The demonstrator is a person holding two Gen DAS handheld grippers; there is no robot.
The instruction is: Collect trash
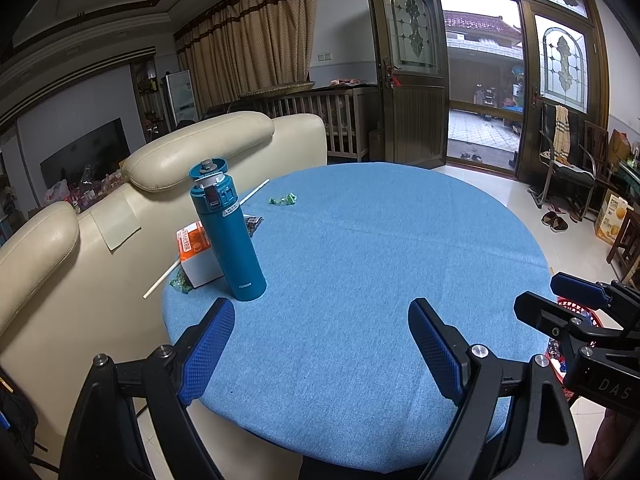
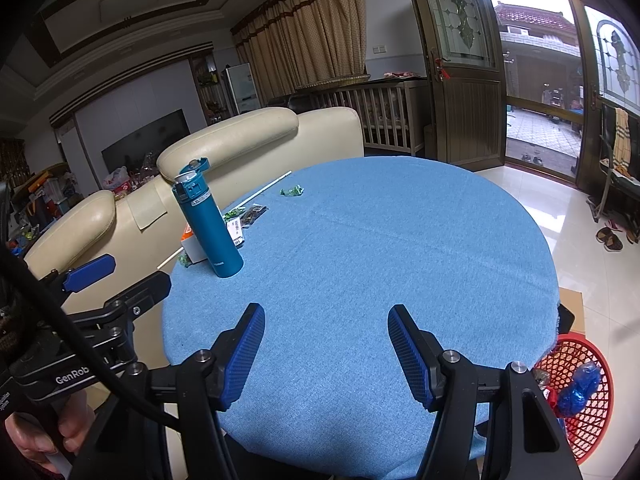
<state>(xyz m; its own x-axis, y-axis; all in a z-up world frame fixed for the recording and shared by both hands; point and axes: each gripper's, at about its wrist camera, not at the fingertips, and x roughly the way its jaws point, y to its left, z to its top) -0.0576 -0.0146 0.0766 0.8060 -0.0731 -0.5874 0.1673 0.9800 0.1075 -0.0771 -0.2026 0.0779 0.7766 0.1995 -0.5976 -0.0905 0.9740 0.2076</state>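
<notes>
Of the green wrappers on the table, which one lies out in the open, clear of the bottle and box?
The green wrapper at the far side, alone on the blue tablecloth near the white straw's end. The others hide behind the teal bottle and beside the box.

1 bottle [image 1: 227, 232] | 1 carton [image 1: 197, 254] | 1 straw [image 1: 208, 236] | perhaps 3 wrappers [image 1: 282, 199] | 1 basket [image 2: 576, 392]

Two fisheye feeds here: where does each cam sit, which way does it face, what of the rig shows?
Left wrist: on the left gripper, facing forward and down over the blue round table; own open fingers low, right gripper at right edge.
Right wrist: on the right gripper, same facing; own open fingers low, left gripper and a hand at left, red basket lower right.
Shared: table, teal bottle, green wrapper, white straw, sofa, open door.
</notes>
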